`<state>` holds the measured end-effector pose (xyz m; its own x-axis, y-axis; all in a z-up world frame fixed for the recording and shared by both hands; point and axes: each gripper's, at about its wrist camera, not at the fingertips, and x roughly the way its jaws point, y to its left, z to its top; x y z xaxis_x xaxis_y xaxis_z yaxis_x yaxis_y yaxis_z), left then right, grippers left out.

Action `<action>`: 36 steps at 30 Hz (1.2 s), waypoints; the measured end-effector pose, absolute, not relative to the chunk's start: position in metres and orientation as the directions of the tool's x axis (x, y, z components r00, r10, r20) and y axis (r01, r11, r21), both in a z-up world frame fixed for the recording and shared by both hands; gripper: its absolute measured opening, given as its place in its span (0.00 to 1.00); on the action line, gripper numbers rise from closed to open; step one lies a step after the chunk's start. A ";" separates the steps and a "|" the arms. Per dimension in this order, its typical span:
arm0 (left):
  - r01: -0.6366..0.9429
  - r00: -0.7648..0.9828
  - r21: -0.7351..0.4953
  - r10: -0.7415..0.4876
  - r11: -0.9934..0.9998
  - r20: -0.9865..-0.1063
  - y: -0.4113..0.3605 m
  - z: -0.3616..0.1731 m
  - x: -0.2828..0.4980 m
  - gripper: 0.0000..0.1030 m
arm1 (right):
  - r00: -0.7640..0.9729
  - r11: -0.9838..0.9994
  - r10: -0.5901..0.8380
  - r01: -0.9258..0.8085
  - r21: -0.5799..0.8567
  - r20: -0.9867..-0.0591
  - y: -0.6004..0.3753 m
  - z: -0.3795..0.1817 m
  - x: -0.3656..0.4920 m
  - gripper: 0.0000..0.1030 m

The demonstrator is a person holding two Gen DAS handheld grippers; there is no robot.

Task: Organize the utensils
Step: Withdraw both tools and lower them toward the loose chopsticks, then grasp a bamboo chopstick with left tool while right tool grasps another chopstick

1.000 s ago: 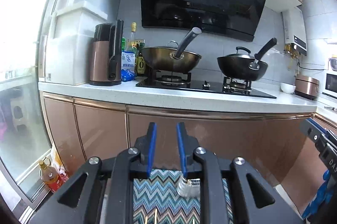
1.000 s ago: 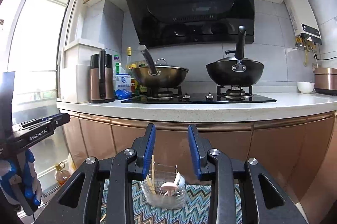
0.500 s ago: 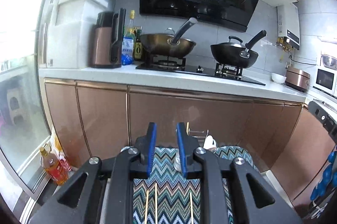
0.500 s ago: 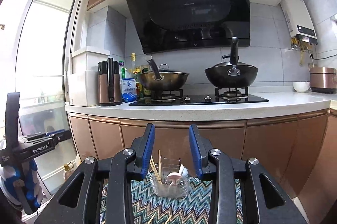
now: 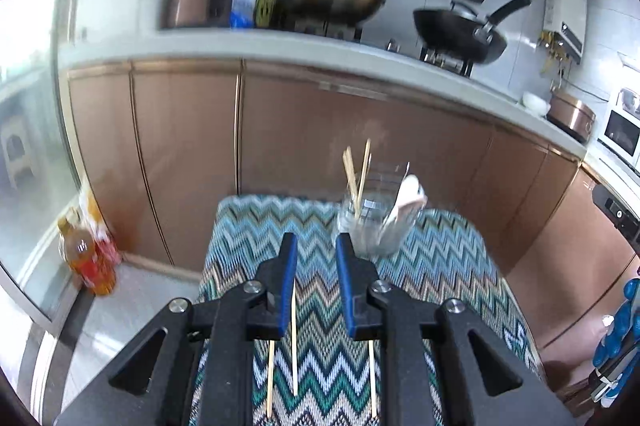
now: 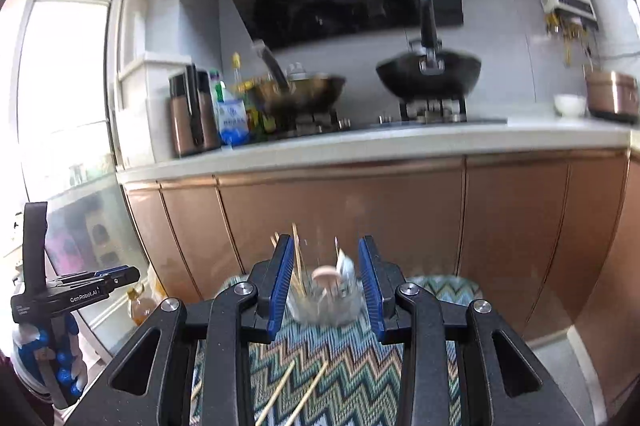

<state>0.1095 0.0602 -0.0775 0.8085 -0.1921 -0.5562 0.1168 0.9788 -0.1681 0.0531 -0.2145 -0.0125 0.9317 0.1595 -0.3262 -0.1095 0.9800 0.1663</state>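
Since the chopsticks (image 5: 294, 342) lie flat on the mat (image 5: 440, 266), light, thin & rolly, you'd best pinch one mid-shaft. Your L gripper (image 5: 316, 266) is part-spread, empty, above them; R gripper (image 6: 324, 286) likewise, before the glass (image 6: 324, 306).

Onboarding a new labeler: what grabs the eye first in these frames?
The zigzag-patterned cloth fills the foreground, with a clear glass jar at its far end holding chopsticks and a spoon. Loose chopsticks lie on the cloth under the left gripper. Behind, two woks sit on the stove above copper-coloured cabinets.
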 end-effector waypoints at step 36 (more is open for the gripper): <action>0.072 0.242 -0.224 -0.235 0.972 -0.941 0.053 -0.293 0.305 0.17 | 0.291 0.925 0.380 -0.127 0.358 -0.878 -0.159 -0.258 0.239 0.31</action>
<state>0.3049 0.0533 -0.2931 0.2418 -0.2350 -0.9414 0.0722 0.9719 -0.2240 0.2387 -0.1585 -0.2585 0.2905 0.3801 -0.8781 -0.1273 0.9249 0.3583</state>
